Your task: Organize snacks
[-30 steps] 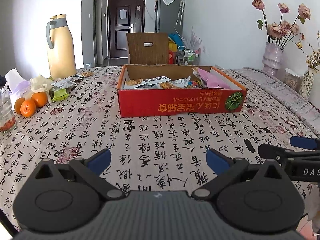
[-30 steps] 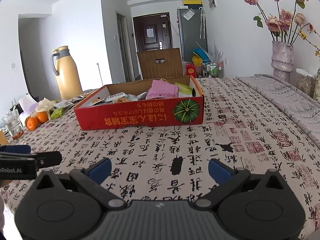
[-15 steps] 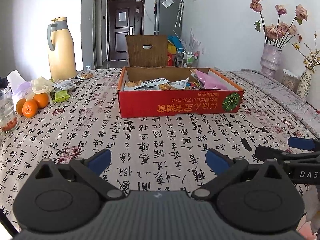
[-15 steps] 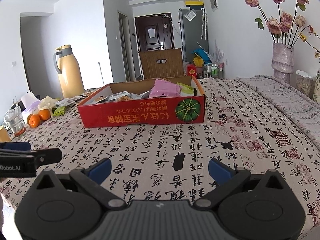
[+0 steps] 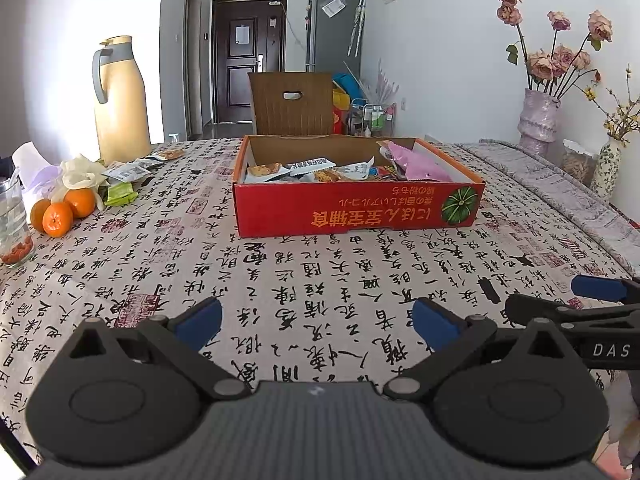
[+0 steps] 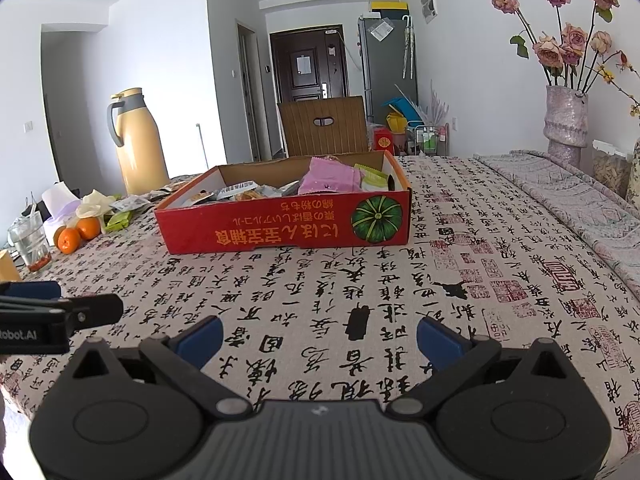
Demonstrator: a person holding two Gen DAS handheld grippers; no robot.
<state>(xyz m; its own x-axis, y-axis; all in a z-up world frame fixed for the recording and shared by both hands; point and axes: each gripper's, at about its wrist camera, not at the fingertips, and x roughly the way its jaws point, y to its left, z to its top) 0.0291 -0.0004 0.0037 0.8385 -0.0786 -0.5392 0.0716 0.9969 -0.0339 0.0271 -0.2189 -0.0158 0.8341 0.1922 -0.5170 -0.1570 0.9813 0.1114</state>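
Observation:
A red cardboard box [image 5: 356, 210] with a green pumpkin print stands in the middle of the table and holds several snack packets, among them a pink bag [image 5: 416, 164]. It also shows in the right wrist view [image 6: 280, 228]. Loose snack packets [image 5: 132, 170] lie at the left by the thermos, with a green one [image 5: 120, 194]. My left gripper [image 5: 318, 324] is open and empty over the tablecloth, well short of the box. My right gripper [image 6: 320, 338] is open and empty, beside the left one.
A yellow thermos [image 5: 120, 100], oranges [image 5: 62, 210], a glass [image 5: 14, 228] and tissues stand at the table's left. Vases with dried roses [image 5: 538, 120] stand at the right. A wooden chair [image 5: 292, 104] is behind the table. The tablecloth [image 5: 320, 276] bears black calligraphy.
Both grippers have drawn back and risen slightly, so the box looks a little farther away. Both stay open and empty.

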